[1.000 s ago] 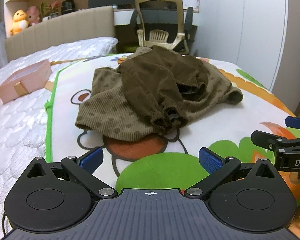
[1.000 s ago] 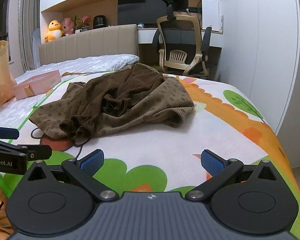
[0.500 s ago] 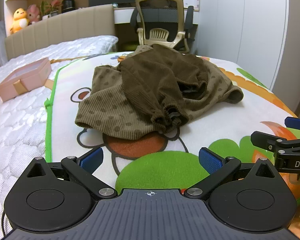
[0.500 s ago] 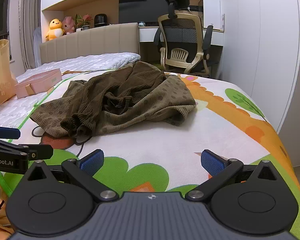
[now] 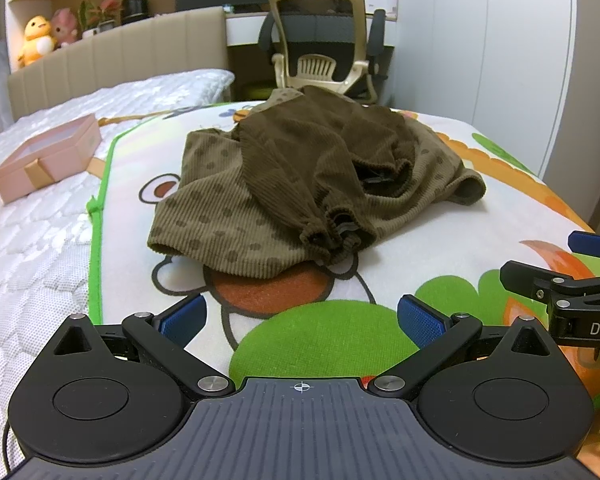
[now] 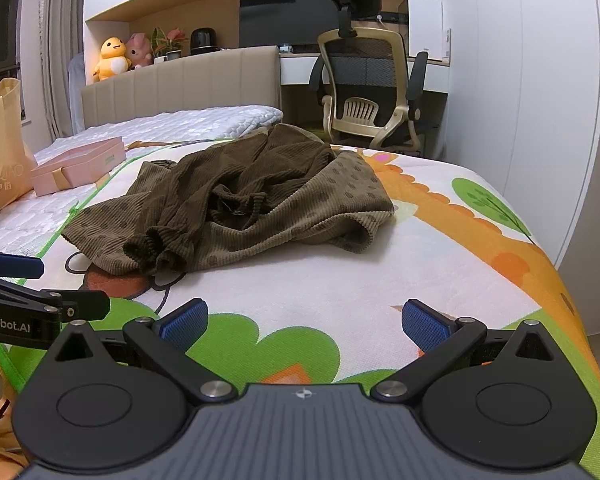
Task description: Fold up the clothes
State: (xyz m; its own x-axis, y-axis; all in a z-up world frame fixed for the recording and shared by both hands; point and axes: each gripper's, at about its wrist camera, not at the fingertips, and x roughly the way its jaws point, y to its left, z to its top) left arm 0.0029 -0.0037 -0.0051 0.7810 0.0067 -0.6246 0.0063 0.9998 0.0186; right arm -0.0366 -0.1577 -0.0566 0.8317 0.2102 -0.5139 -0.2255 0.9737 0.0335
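Both tools (image 5: 300, 318) (image 6: 304, 322) gape empty, short of the crumpled brown garment (image 5: 300, 184).

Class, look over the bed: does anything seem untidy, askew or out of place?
Yes: the brown corduroy garment lies crumpled in a heap on the cartoon play mat, one gathered cuff flopped across its spotted panel.

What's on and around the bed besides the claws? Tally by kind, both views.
Brown garment pile: 1
Pink boxes: 1
Tan tote bags: 1
Plush toys, yellow and pink: 2
Office chairs: 1
Total: 6
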